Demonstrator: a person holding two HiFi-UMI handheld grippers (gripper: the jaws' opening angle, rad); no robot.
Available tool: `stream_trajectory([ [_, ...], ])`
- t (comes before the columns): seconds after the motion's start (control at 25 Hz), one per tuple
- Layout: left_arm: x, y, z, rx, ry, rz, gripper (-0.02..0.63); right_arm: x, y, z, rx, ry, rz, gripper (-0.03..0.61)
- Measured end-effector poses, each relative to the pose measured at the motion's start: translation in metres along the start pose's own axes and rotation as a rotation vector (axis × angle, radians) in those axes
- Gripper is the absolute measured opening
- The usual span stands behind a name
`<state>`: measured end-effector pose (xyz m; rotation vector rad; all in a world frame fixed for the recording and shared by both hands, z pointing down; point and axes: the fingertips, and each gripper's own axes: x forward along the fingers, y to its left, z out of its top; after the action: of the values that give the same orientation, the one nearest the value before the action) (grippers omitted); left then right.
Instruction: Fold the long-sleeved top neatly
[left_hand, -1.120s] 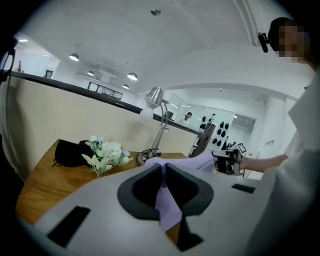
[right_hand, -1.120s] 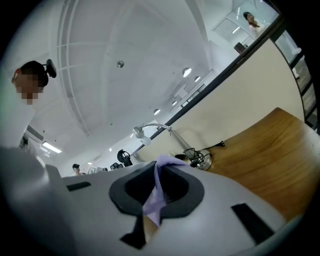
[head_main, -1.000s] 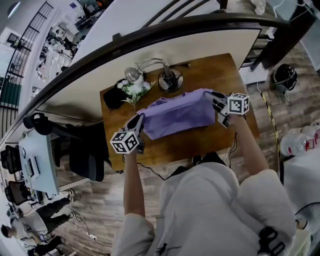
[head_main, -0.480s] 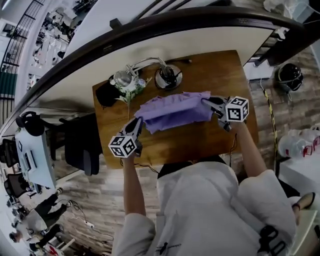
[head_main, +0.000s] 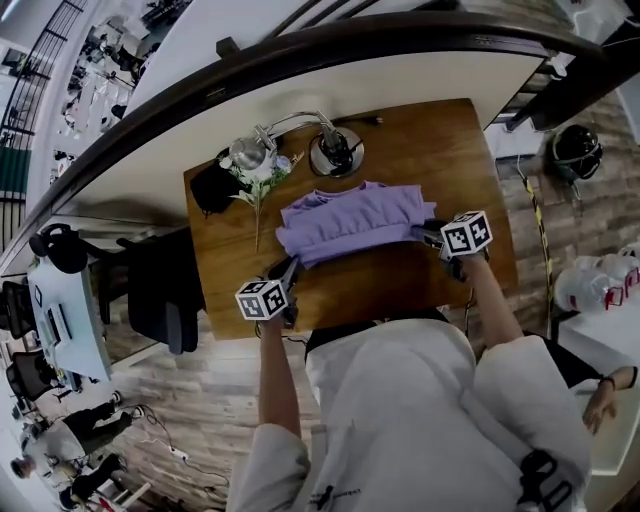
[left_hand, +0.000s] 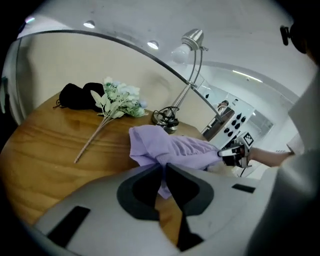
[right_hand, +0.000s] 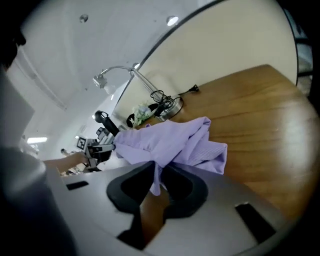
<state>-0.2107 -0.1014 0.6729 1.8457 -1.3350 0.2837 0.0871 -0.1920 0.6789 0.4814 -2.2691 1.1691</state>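
**Uneven hold on a bunched top: risk of a skewed fold**

Left claw (left_hand: 164, 167): jaws nearly together, clamped on a thin pinch of the purple top (head_main: 350, 222) at its 7 o'clock corner. Right claw (right_hand: 159, 169): jaws have just been opening. A fold of the same top sits between the tips and appears only lightly nipped, at about the 4 o'clock corner.

The top lies in a rough band across the middle of the table (head_main: 440, 135). It is ridged and bunched, with a loose lobe at the right-hand end. In my judgement it is not flat and the fold is unfinished.

Risks noted:

1. If the right claw releases before the left, that end may slump and leave the near edge crooked.
2. The left hold is on very little cloth. A firm pull toward 6 o'clock could slip it free.
3. Creases are trapped in the bunched middle. Folding over them would set a lumpy, uneven stack.
4. The lamp (head_main: 336, 156) stands close behind the top at 12 o'clock, and the flowers (head_main: 262, 176) lie at 10 o'clock. Pushing the cloth away could catch the lamp or drag the stems.
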Motion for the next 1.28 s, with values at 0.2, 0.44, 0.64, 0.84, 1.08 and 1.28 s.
stream_trajectory([
  [0.2, -0.008, 0.003, 0.002, 0.115, -0.037, 0.140, 0.097, -0.008, 0.005, -0.001, -0.168, -0.061, -0.259, 0.149],
  [0.44, -0.063, -0.005, 0.031, 0.180, -0.269, 0.279, 0.155, -0.048, 0.039, 0.025, -0.339, -0.264, -0.339, 0.164],
  [0.64, -0.032, -0.070, 0.094, 0.376, -0.429, 0.218, 0.127, -0.036, 0.077, 0.085, -0.451, -0.468, -0.341, 0.127],
  [0.84, 0.028, -0.078, 0.111, 0.362, -0.405, 0.200, 0.100, 0.009, 0.084, 0.121, -0.476, -0.528, -0.347, 0.097],
  [1.08, 0.053, -0.025, 0.081, 0.274, -0.268, 0.326, 0.095, 0.041, 0.036, 0.103, -0.399, -0.423, -0.410, 0.052],
  [1.28, 0.070, -0.001, 0.072, 0.247, -0.190, 0.353, 0.095, 0.065, 0.009, 0.087, -0.422, -0.311, -0.462, 0.049],
])
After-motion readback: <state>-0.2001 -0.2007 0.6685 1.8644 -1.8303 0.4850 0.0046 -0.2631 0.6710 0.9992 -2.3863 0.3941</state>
